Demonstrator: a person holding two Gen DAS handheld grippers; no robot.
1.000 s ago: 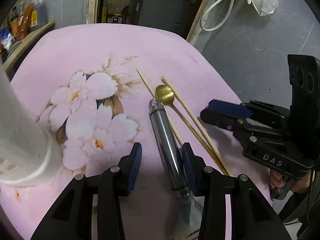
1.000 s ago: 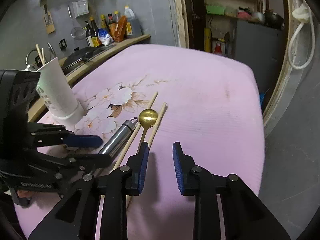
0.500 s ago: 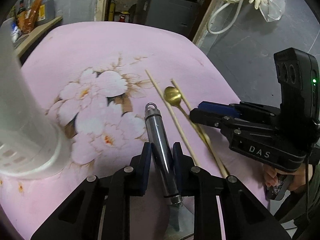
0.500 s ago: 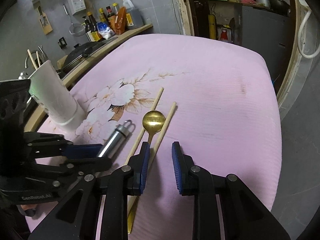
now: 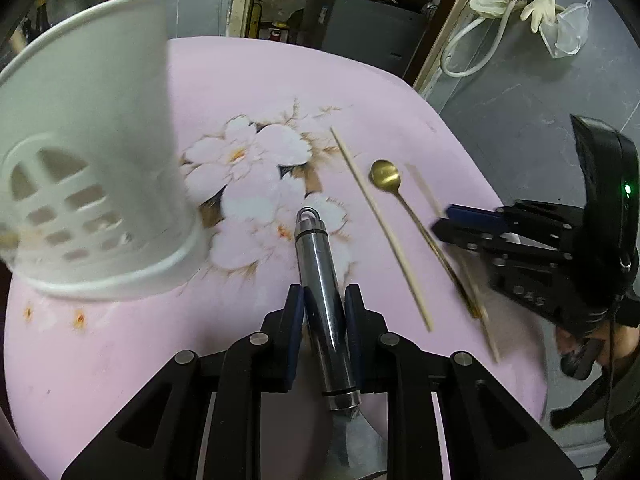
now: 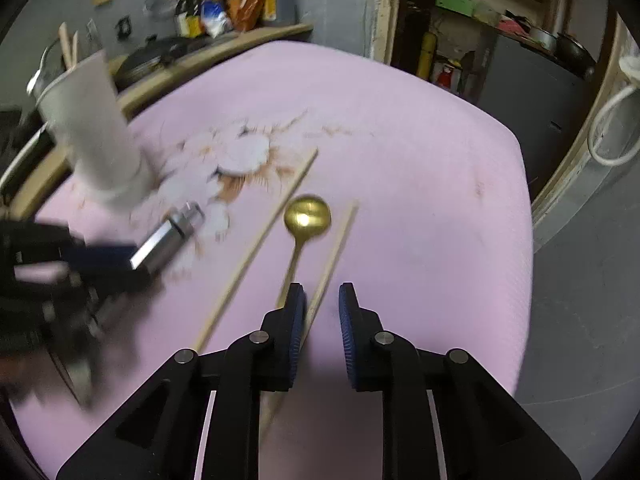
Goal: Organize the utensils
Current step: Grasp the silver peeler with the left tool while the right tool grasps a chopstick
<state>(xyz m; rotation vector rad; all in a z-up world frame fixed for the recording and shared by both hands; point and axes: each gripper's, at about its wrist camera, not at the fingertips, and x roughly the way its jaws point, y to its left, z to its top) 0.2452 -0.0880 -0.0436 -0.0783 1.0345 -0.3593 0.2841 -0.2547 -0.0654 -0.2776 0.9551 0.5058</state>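
Left wrist view shows your left gripper (image 5: 325,322) clamped on the steel handle (image 5: 320,276) of a utensil: a polished, mirror-bright cylinder with a small hanging ring at its far tip and a flat metal blade at the near end, which runs out of view under the gripper. Its long axis runs along your fingers, ring end pointing away from you toward the flower print in the middle of the pink cloth (image 5: 280,92), leaning slightly left. You cannot tell whether it is lifted off the cloth.

Left of the handle, near the cloth's left edge, stands the white holder (image 5: 92,160), upright, with slotted walls.

Right of the handle lie three thin things, all roughly parallel, long axes running from the near right edge toward the far middle: a chopstick (image 5: 380,228), then the gold spoon (image 5: 385,176) with its round bowl at the far end, then a second chopstick (image 5: 424,192), blurred.

Your right gripper (image 6: 322,328) sits over the near ends of these; its jaws are closing, with a gap between the pads. The second chopstick passes just beside the left pad (image 6: 298,320), and the spoon's stem disappears behind that finger; no grip shows on either.
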